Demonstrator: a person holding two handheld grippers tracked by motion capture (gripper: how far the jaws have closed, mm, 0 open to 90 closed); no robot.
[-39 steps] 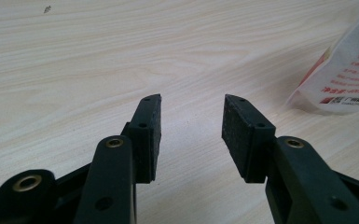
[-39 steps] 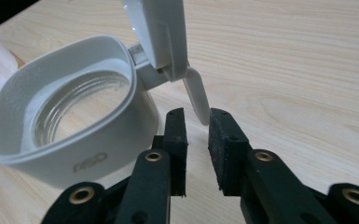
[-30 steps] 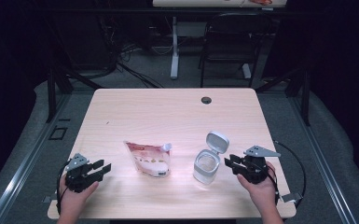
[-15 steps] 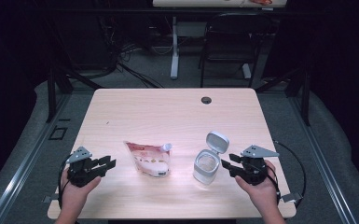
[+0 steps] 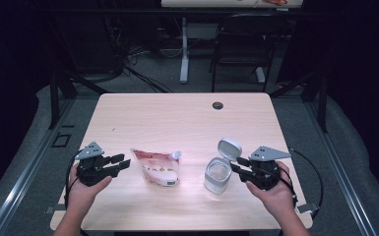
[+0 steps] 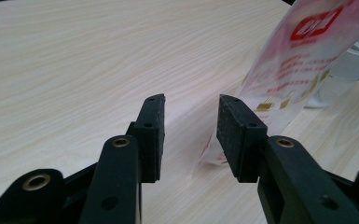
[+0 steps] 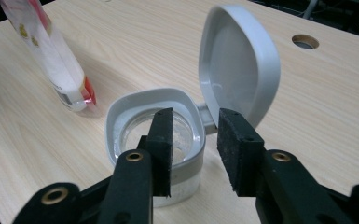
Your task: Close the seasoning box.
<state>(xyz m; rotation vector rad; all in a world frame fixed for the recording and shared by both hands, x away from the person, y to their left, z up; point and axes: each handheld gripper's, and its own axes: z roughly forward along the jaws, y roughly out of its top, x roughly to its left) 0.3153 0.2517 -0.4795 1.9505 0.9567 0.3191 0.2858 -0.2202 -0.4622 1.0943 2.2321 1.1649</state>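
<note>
A red-and-white pouch with a white spout lies on the wooden table, left of centre. To its right stands a clear, grey-rimmed container with its hinged lid flipped up. My left gripper hovers left of the pouch, open; its jaws have just been opening, with nothing between them. In the left gripper view the pouch lies just past the left gripper. My right gripper is open beside the container; its jaws have just been closing on nothing. The right gripper faces the container rim and lid.
A round cable hole sits near the table's far edge. Behind the table stand a dark chair and a white table leg with cables on the floor. A cable trails from each gripper over the front edge.
Both hands have lifted their grippers a little off the table. The pouch and the container have stayed where they were.
</note>
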